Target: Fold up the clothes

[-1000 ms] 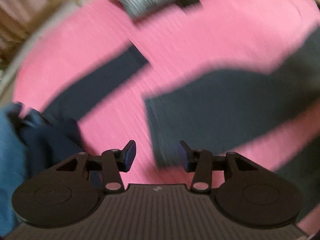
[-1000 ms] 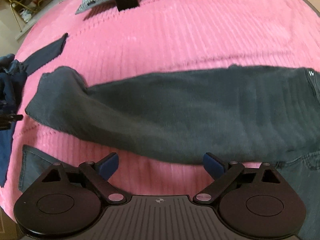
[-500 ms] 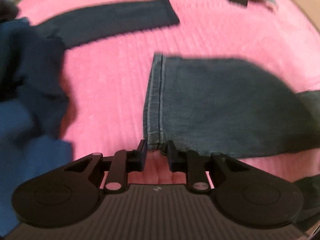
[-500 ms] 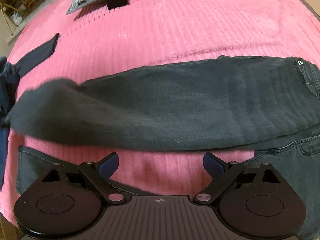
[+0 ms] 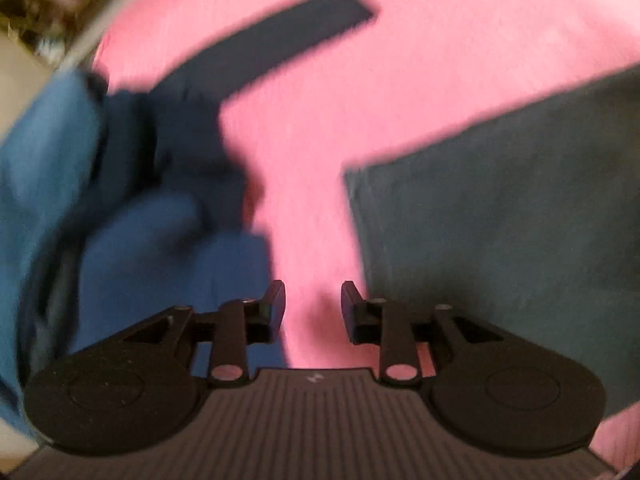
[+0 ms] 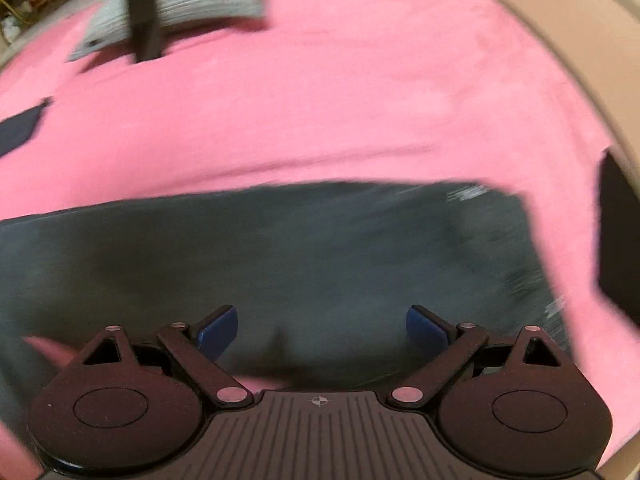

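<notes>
Two views share one pink bedspread (image 6: 360,112) filling most of each frame. Dark grey jeans (image 6: 280,264) lie across the middle of the right wrist view, long axis running left to right, directly ahead of the right gripper (image 6: 322,330), whose jaws stand wide apart and empty. In the left wrist view the jeans' end sits at right, beside the left gripper (image 5: 313,306), jaws parted, holding nothing. Blue clothes (image 5: 120,216) bunch at left. The right gripper looks nearer the jeans. A striped pillow (image 6: 180,4) rests upper left.
</notes>
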